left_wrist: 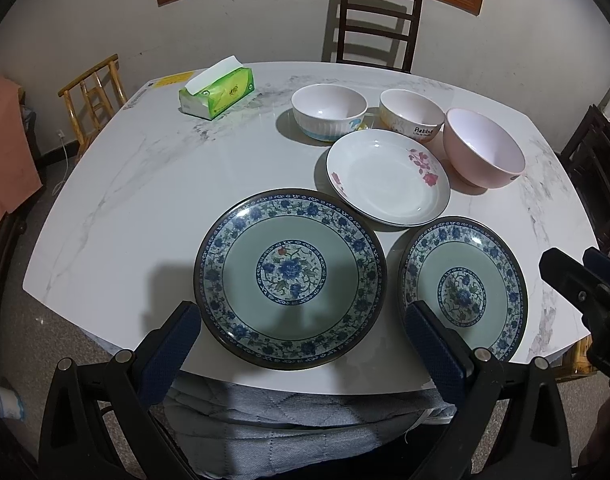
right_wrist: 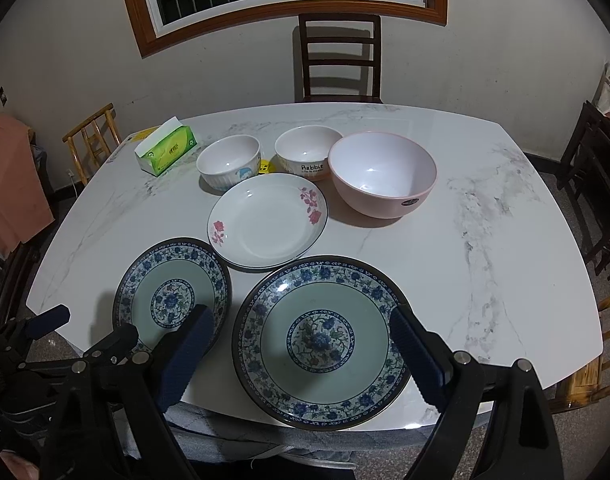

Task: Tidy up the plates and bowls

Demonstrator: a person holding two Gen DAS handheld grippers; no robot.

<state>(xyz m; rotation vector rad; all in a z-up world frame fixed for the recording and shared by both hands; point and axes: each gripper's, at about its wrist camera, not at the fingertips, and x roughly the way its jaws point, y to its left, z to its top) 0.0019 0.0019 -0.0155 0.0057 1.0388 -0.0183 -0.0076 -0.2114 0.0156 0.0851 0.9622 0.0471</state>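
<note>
Two blue-flowered plates lie side by side at the table's near edge: the left one (left_wrist: 289, 280) (right_wrist: 171, 296) and the right one (left_wrist: 465, 288) (right_wrist: 321, 342). Behind them sits a white plate with pink flowers (left_wrist: 387, 176) (right_wrist: 267, 220). Farther back stand a white ribbed bowl (left_wrist: 329, 110) (right_wrist: 229, 160), a "Rabbit" bowl (left_wrist: 411, 114) (right_wrist: 307, 152) and a bigger pink bowl (left_wrist: 485, 148) (right_wrist: 381, 176). My left gripper (left_wrist: 305, 332) (right_wrist: 87, 326) hovers open over the left plate's near rim. My right gripper (right_wrist: 301, 332) (left_wrist: 575, 260) is open above the right plate, holding nothing.
The white marble table (left_wrist: 145, 200) (right_wrist: 485, 240) carries a green tissue box (left_wrist: 217, 90) (right_wrist: 167, 150) at its far left. A dark chair (right_wrist: 339, 60) stands at the far side and a bamboo chair (left_wrist: 95, 92) at the left. A grey quilted cushion (left_wrist: 305, 412) lies under the near edge.
</note>
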